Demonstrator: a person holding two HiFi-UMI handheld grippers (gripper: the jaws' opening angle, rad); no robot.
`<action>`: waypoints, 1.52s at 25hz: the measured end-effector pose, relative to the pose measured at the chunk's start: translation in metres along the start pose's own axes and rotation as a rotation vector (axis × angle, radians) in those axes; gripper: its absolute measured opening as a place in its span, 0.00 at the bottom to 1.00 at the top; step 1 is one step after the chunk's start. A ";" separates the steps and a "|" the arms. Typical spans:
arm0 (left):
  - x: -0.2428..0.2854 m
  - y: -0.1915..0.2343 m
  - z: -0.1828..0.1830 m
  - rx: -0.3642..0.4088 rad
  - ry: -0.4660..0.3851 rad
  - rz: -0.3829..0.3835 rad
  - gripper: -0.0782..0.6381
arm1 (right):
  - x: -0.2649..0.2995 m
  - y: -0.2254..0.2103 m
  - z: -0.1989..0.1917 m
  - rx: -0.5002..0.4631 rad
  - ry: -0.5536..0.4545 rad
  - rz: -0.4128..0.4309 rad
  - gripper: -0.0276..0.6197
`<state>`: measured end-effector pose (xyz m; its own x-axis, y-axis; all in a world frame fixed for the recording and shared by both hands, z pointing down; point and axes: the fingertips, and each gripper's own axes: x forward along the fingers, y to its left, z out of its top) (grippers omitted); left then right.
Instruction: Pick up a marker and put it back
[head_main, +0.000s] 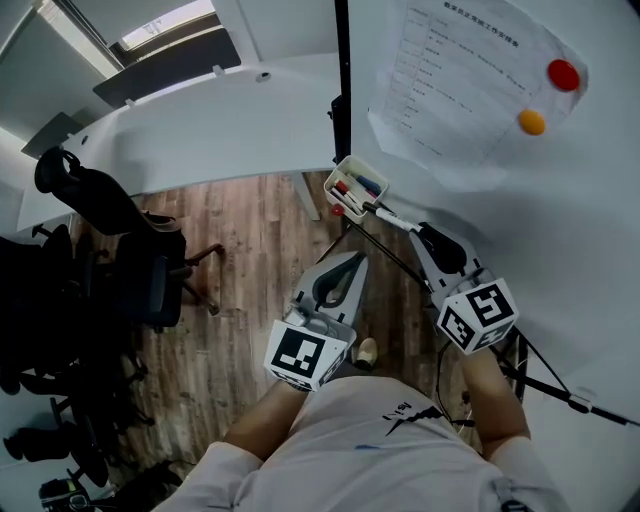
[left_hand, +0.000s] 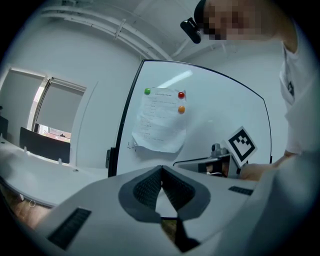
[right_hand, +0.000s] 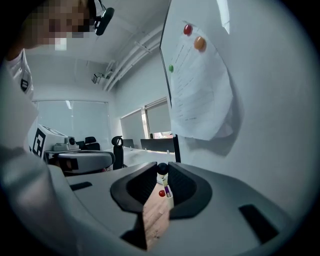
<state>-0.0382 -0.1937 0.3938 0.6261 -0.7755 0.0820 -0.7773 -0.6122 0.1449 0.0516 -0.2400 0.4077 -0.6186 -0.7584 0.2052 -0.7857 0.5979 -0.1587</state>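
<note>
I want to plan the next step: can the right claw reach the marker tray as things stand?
Probably yes: the right claw, shut on a marker, points at the tray, with nothing between them.

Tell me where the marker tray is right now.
Head view, centre: the tray hangs at the whiteboard's lower left corner, above the wood floor, just past the tip of the marker gripped in the right tool.

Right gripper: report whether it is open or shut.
Shut on the white, dark-tipped marker: the right gripper has its jaws pinching the marker's round dark end.
</note>
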 end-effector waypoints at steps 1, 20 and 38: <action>0.002 0.006 -0.002 -0.005 0.001 0.003 0.12 | 0.006 -0.001 -0.003 -0.002 0.010 -0.003 0.16; 0.046 0.091 -0.034 -0.065 0.044 -0.007 0.13 | 0.107 -0.027 -0.070 -0.020 0.175 -0.061 0.16; 0.049 0.094 -0.038 -0.073 0.063 -0.011 0.13 | 0.116 -0.021 -0.108 -0.098 0.287 -0.062 0.20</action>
<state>-0.0780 -0.2836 0.4494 0.6386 -0.7565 0.1412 -0.7655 -0.6057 0.2171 -0.0032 -0.3128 0.5390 -0.5328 -0.6981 0.4783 -0.8091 0.5859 -0.0462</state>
